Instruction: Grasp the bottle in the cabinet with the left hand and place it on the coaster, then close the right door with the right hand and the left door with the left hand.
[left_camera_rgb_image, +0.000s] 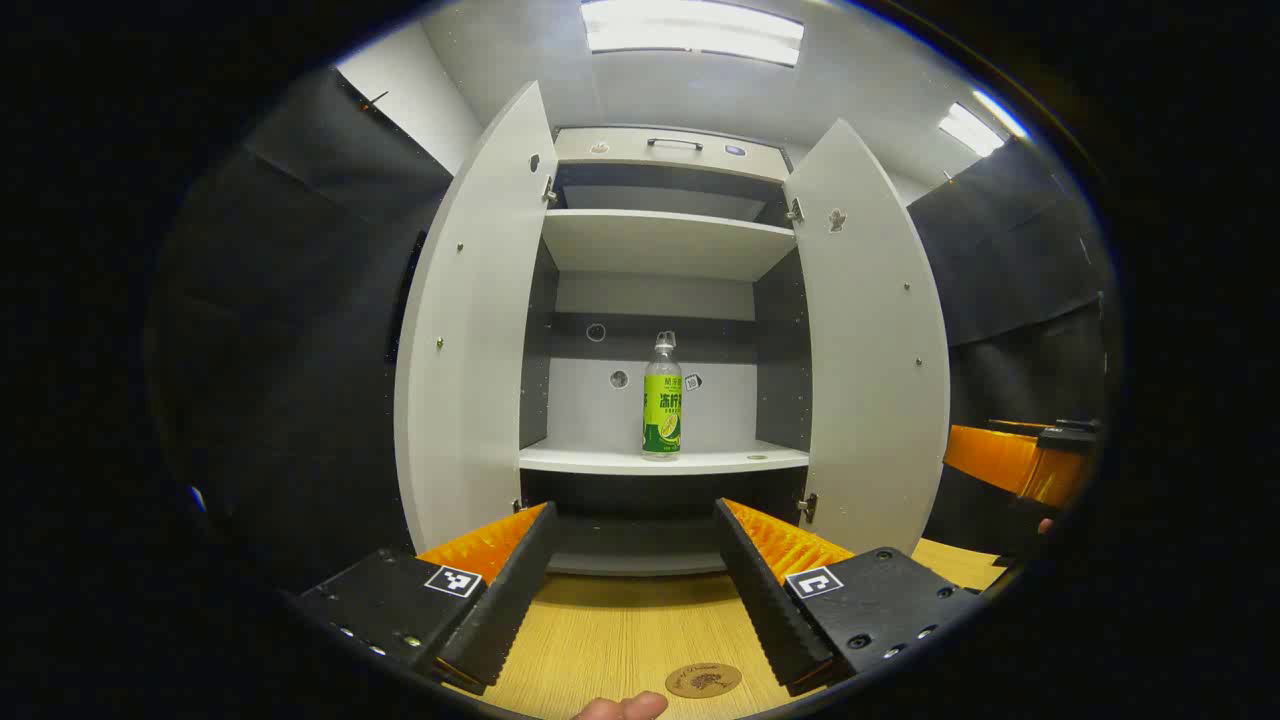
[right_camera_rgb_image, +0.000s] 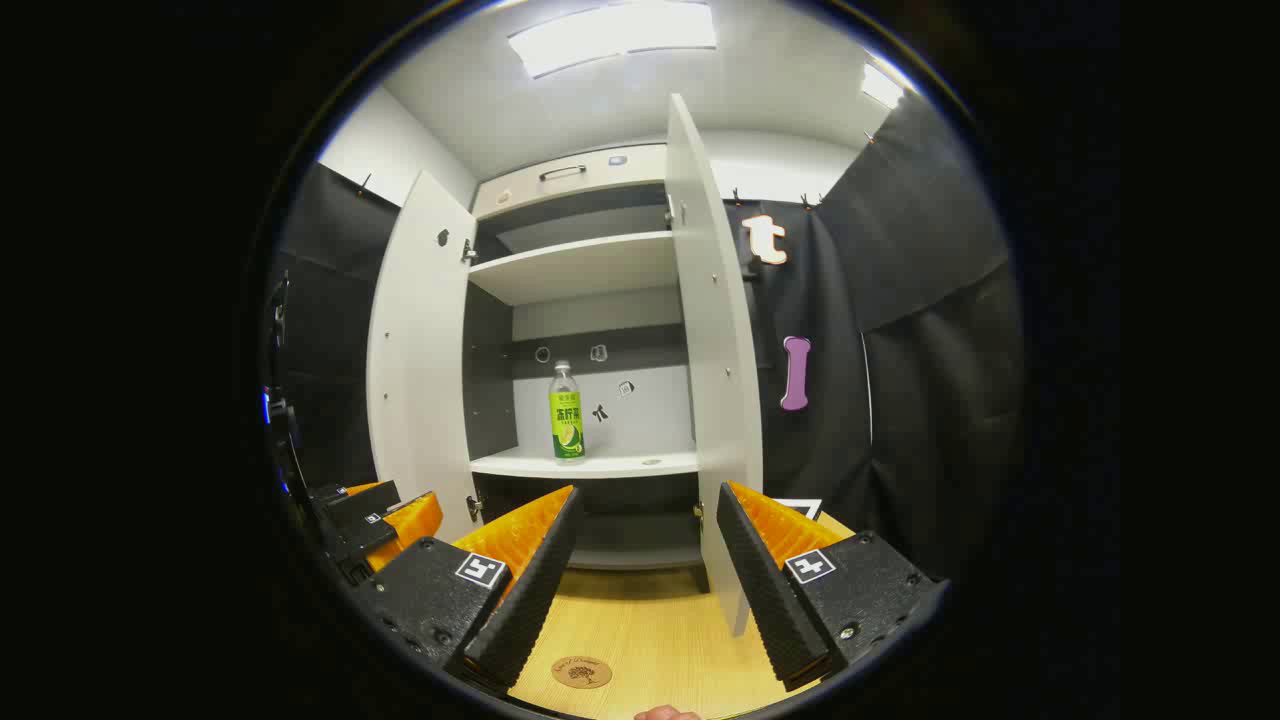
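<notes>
In the left gripper view the left gripper (left_camera_rgb_image: 635, 580) hangs with its fingers spread wide and nothing between them, aimed at the open cabinet (left_camera_rgb_image: 665, 250); the bottle (left_camera_rgb_image: 662, 400) stands upright on the lower shelf (left_camera_rgb_image: 660, 460) at 12 o'clock, well apart from the fingers. The coaster (left_camera_rgb_image: 703, 680) lies on the wooden table (left_camera_rgb_image: 620, 630) at 6 o'clock, between the fingers. In the right gripper view the right gripper (right_camera_rgb_image: 645, 580) is likewise wide and empty, with the right door (right_camera_rgb_image: 715, 380) standing edge-on just past 12 o'clock and the left door (right_camera_rgb_image: 415, 360) at 10 o'clock. The likely risks: the tall, narrow bottle may topple if a finger nudges it before both close, and a low reach could strike the shelf edge
</notes>
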